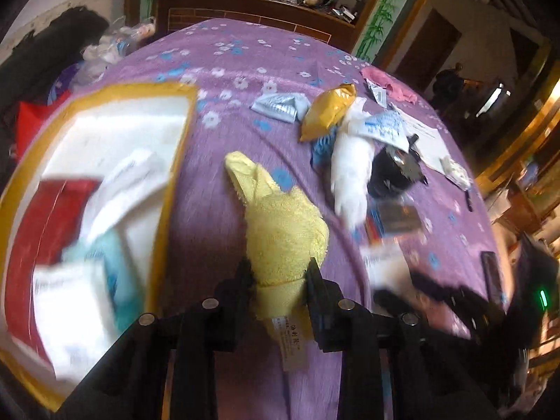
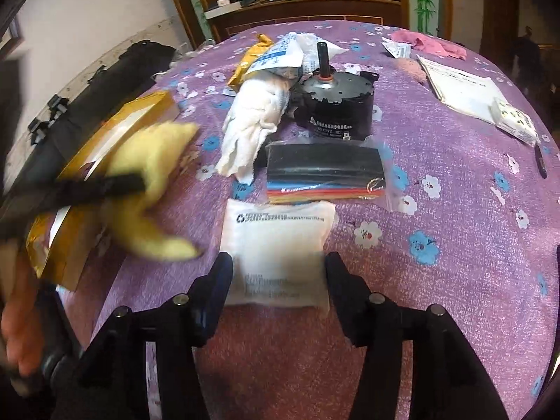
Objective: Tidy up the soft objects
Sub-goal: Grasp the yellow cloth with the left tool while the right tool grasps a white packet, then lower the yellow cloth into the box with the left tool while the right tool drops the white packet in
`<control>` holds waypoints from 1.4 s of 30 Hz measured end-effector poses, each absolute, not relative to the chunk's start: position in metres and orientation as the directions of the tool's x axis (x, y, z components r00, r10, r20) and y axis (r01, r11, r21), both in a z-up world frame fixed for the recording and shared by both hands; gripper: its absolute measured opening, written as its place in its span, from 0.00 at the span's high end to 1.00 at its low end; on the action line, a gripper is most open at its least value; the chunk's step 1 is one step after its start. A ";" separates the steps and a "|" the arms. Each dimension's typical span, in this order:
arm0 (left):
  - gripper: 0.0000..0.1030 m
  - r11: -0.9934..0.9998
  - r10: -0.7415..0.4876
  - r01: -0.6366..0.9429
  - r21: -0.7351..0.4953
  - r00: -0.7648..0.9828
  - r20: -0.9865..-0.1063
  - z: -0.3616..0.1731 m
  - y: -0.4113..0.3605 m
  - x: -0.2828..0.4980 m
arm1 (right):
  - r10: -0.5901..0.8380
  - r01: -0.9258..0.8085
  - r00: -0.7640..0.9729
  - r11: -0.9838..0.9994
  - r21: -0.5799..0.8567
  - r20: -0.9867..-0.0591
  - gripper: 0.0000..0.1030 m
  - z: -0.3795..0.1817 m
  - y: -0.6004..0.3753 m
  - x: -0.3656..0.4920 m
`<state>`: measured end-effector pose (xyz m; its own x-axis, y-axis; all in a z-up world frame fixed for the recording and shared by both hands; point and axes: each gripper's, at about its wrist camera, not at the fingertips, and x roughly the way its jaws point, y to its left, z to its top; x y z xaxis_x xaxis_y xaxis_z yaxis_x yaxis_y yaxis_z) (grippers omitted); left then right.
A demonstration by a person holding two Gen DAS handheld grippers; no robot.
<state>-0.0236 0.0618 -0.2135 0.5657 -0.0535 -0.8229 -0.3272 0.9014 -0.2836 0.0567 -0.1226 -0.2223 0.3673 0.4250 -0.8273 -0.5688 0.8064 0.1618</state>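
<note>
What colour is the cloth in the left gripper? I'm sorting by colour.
Pale yellow cloth, clearest in the left wrist view.

I see the yellow towel (image 1: 283, 231), fluffy and crumpled, pinched at its labelled end and raised off the purple bed beside the gold-rimmed box (image 1: 182, 133). A white crumpled cloth (image 2: 255, 122) lies further back; a white soft pouch (image 2: 276, 245) lies flat, nearer.

left gripper (image 1: 278, 280): matte black, two flat fingers on angular black linkage arms | four round silver pin heads across the linkage | right gripper (image 2: 278, 273): same black build, four silver pins | small green light on its body, seen at 4 o'clock in the left wrist view
</note>
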 end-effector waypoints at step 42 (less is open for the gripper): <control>0.71 0.795 0.149 -0.494 -0.352 0.721 -0.676 -0.149 0.182 -0.159 | 0.792 -0.750 0.234 0.516 0.414 -0.564 0.92 -0.144 -0.023 -0.012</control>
